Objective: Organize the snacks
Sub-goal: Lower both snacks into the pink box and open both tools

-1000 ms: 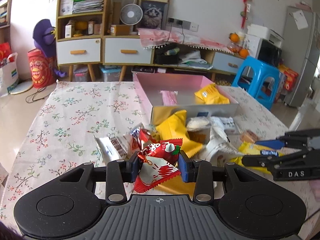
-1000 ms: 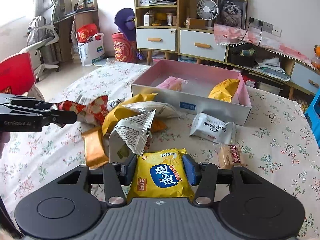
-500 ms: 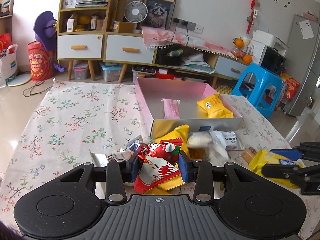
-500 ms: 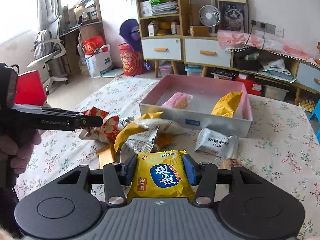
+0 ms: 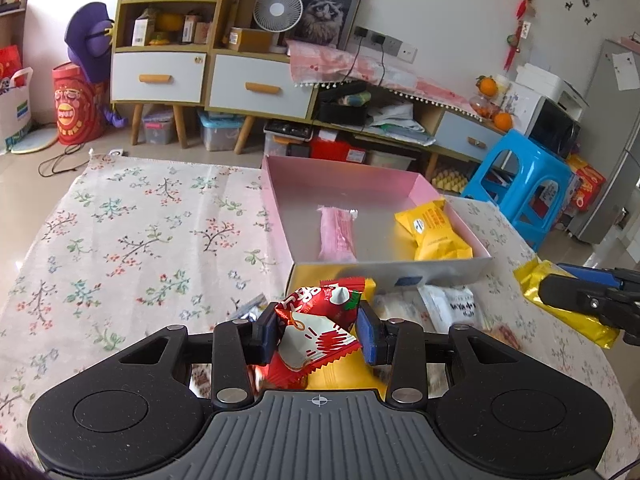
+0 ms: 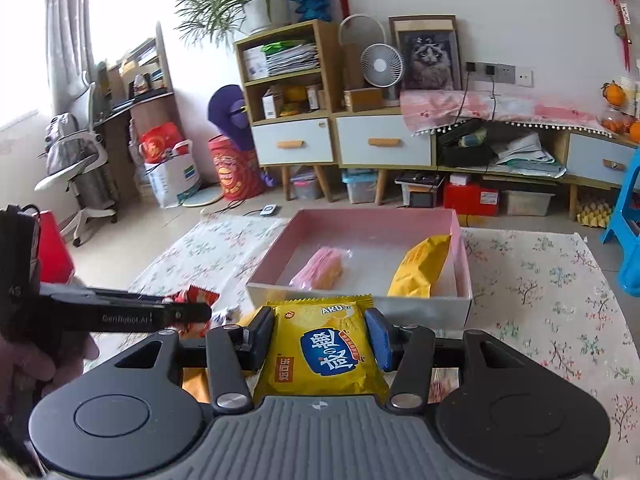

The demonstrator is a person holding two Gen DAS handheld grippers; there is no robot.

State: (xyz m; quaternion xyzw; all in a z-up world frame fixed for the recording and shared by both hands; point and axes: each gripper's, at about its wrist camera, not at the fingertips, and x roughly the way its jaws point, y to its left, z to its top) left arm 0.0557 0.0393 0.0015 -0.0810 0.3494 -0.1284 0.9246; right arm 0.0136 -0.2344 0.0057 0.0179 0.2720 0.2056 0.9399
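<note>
My left gripper (image 5: 318,334) is shut on a red snack packet (image 5: 316,336) and holds it above the table, just before the pink box (image 5: 276,200). My right gripper (image 6: 320,338) is shut on a yellow snack packet (image 6: 322,354), held near the box's front wall (image 6: 360,310). The box holds a pink wrapped bar (image 5: 337,233) and a yellow bag (image 5: 434,228). The right gripper shows at the right in the left wrist view (image 5: 576,300). The left gripper shows at the left in the right wrist view (image 6: 176,314).
Loose snacks lie on the floral tablecloth (image 5: 120,240) in front of the box, among them a white packet (image 5: 452,308) and a yellow bag (image 5: 340,376). A blue stool (image 5: 524,184) stands to the right. Cabinets (image 5: 200,76) stand behind the table.
Both grippers have risen from the snack pile with their packets and moved closer to the pink box. The pile now lies lower and partly hidden behind the grippers.
</note>
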